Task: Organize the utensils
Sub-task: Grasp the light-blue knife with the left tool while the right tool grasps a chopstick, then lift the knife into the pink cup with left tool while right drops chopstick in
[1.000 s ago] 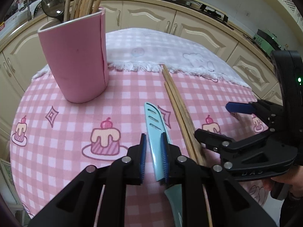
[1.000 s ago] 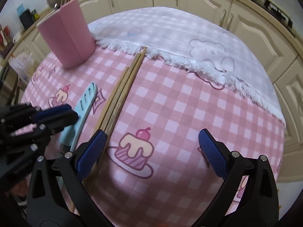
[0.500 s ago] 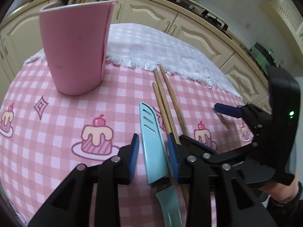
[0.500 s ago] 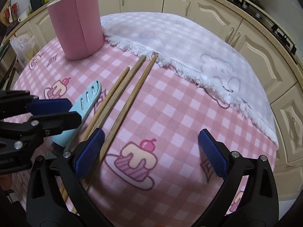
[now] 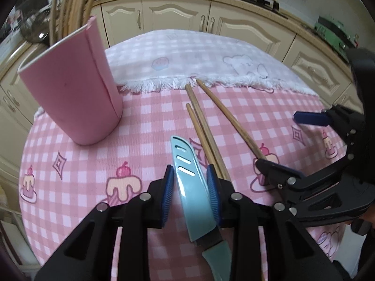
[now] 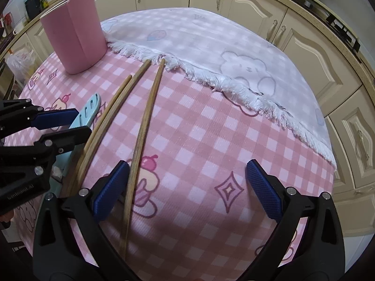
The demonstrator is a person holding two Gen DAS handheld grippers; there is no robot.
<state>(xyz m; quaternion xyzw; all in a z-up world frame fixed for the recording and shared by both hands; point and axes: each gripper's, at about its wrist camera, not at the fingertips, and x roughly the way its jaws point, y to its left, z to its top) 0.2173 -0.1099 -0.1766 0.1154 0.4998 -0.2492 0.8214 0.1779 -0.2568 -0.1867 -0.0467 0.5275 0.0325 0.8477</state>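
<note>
Glossy plastic knife [image 5: 190,187], wooden chopsticks [image 6: 143,126], cloth tablecloth [image 6: 211,126]

Left tongs [image 5: 190,188] stand narrowly parted; right tongs [image 6: 187,188] gape wide.

Both grippers are the same build: chunky black plastic arms with triangular cutouts, silver round screws at the pivots, and blue ribbed pads on the fingertips. The left gripper [image 5: 190,195] has small pale lettering on its side, and the right gripper [image 6: 187,187] matches it.
</note>
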